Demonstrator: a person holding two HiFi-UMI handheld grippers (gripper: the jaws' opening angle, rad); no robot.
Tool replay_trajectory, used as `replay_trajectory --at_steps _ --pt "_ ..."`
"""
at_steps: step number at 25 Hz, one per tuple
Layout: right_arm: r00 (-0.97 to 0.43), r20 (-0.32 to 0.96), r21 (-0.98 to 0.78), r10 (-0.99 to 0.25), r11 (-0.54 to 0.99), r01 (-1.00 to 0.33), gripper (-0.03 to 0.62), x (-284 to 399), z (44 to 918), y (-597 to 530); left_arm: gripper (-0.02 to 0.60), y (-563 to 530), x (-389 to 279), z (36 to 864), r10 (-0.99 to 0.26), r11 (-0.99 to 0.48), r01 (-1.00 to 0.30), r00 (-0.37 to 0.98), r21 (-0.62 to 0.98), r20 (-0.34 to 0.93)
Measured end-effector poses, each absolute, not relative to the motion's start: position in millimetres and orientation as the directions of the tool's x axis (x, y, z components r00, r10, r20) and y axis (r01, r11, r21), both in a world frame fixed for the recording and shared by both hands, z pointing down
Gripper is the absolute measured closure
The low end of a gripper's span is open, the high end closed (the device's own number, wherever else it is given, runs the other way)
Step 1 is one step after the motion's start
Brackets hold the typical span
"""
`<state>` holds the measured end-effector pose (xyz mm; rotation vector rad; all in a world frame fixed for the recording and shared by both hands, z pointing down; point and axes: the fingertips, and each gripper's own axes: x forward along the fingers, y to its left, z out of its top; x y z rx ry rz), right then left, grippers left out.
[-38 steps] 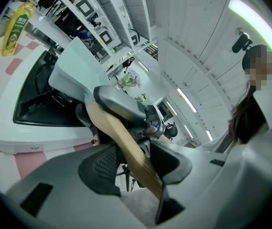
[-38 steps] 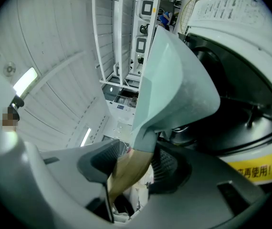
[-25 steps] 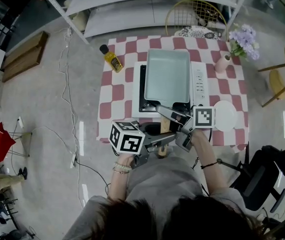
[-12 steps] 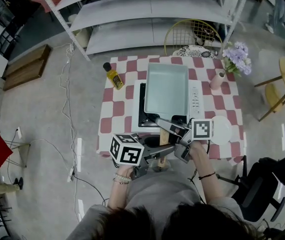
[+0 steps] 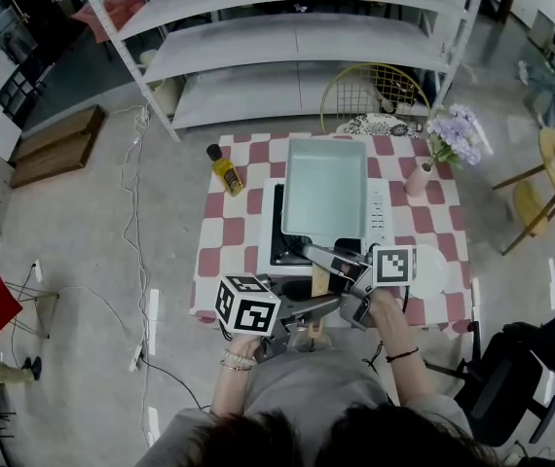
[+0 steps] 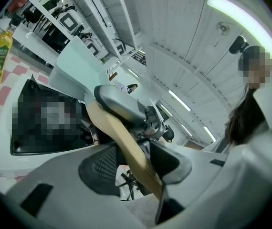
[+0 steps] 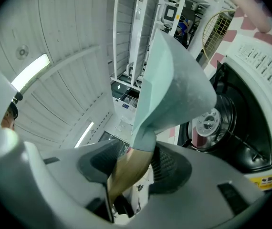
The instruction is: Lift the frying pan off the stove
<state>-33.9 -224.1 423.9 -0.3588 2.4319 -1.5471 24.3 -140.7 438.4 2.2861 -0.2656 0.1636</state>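
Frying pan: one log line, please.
pale-green rectangular frying pan held above white stove | left gripper, right gripper shut on wooden handle

Pale mint-green rectangular frying pan (image 5: 324, 185) w/ light wooden handle (image 5: 320, 282) hangs tilted, clear of burner (image 7: 207, 122); handle twd near edge of red-and-white checked table (image 5: 229, 236). White single-burner stove (image 5: 384, 197), black top, mid-table.

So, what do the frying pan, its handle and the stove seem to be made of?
Frying pan: probably coated metal, since the pale mint surface is matte, smooth and even in colour.
Handle: looks like wood, being light tan with a dull, unpainted surface.
Stove: smooth white casing with printed controls, either plastic or painted metal; I cannot tell which. The recessed top is black.
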Motion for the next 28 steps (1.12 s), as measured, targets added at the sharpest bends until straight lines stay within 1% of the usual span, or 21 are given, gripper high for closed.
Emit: replay_trajectory --at_steps 7,11,16,28 --pt "-0.941 -0.081 -0.897 -0.33 0.435 -0.075 0.385 -33 409 -224 0.374 -141 25 426 -0.143 -0.674 -0.237 0.971 0.7 0.191" --pt "-0.939 -0.055 -0.886 -0.34 0.45 -0.11 0.385 -29 406 -225 0.374 -141 26 419 -0.147 -0.689 -0.237 0.971 0.685 0.188" --pt "-0.937 -0.065 -0.874 -0.343 0.473 -0.113 0.385 -29 395 -225 0.374 -141 25 409 -0.148 -0.708 -0.23 0.973 0.668 0.179" --pt "-0.93 -0.12 -0.853 -0.347 0.515 -0.082 0.385 -29 365 -227 0.374 -145 25 388 -0.144 -0.745 -0.217 0.976 0.63 0.165"
